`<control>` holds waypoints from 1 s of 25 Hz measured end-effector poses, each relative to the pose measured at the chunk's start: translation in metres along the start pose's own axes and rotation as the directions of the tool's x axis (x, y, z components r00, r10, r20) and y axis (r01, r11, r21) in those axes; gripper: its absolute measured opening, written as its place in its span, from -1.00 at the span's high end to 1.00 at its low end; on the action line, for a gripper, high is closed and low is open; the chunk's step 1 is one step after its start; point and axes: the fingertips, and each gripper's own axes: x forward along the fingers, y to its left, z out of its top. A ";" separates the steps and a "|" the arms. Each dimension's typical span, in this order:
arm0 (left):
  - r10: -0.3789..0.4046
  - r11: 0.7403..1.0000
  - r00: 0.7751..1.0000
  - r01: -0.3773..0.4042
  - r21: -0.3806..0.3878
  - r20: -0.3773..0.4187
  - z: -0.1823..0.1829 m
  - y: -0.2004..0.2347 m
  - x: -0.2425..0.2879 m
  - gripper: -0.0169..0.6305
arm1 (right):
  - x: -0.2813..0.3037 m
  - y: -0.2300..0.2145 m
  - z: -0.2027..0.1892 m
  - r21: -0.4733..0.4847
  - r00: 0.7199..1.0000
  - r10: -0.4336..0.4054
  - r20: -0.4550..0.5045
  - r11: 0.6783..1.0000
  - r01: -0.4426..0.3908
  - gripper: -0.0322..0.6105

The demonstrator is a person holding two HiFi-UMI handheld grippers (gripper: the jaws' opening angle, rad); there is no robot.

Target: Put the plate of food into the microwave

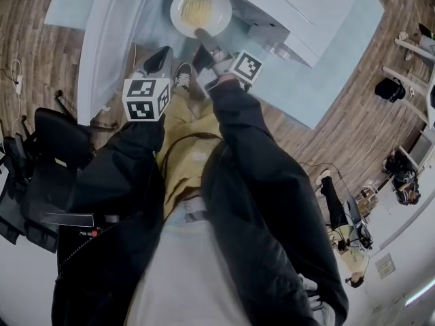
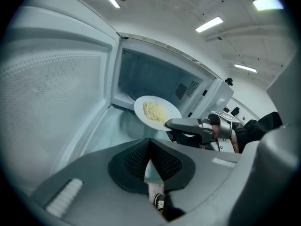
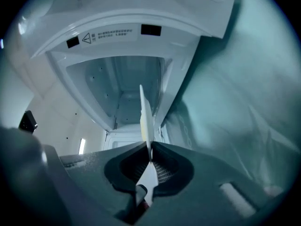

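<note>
A white plate (image 1: 200,10) with pale noodles hangs level in front of the white microwave (image 1: 292,5), whose door (image 1: 109,39) stands open to the left. My right gripper (image 1: 202,34) is shut on the plate's near rim. In the right gripper view the plate (image 3: 146,117) shows edge-on, pinched between the jaws, with the empty oven cavity (image 3: 117,84) straight ahead. My left gripper (image 1: 163,51) hangs to the plate's left, near the door, shut on nothing. In the left gripper view its tips (image 2: 149,140) meet, and beyond them are the plate (image 2: 156,113) and the cavity (image 2: 150,79).
The microwave stands on a pale blue table (image 1: 340,60). A black chair (image 1: 47,155) is at my left on the wooden floor. A person (image 1: 346,236) stands far off to the right, near desks and cables.
</note>
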 end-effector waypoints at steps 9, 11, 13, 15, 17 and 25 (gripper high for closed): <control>0.004 1.000 1.000 -0.004 -0.017 -0.004 0.002 0.007 0.003 0.96 | 0.041 0.010 0.029 0.036 0.996 0.011 0.089 0.999 -0.014 0.86; 0.004 1.000 1.000 -0.004 -0.021 -0.009 -0.001 0.009 0.004 0.96 | 0.048 0.010 0.037 0.046 0.994 0.007 0.109 0.999 -0.012 0.86; 0.003 1.000 1.000 -0.004 -0.025 -0.014 -0.003 0.012 0.004 0.95 | 0.054 0.008 0.043 0.057 0.992 -0.002 0.130 0.998 -0.005 0.86; 0.004 0.999 1.000 -0.004 -0.031 -0.017 -0.005 0.016 0.004 0.95 | 0.060 0.006 0.048 0.067 0.989 -0.017 0.149 0.998 0.007 0.85; 0.006 0.999 1.000 -0.006 -0.039 -0.020 -0.006 0.020 0.003 0.95 | 0.065 0.004 0.052 0.073 0.986 -0.025 0.163 0.997 0.013 0.86; 0.017 0.998 1.000 -0.018 -0.055 -0.023 -0.011 0.026 0.001 0.95 | 0.072 0.004 0.064 0.084 0.983 -0.036 0.182 0.996 0.021 0.83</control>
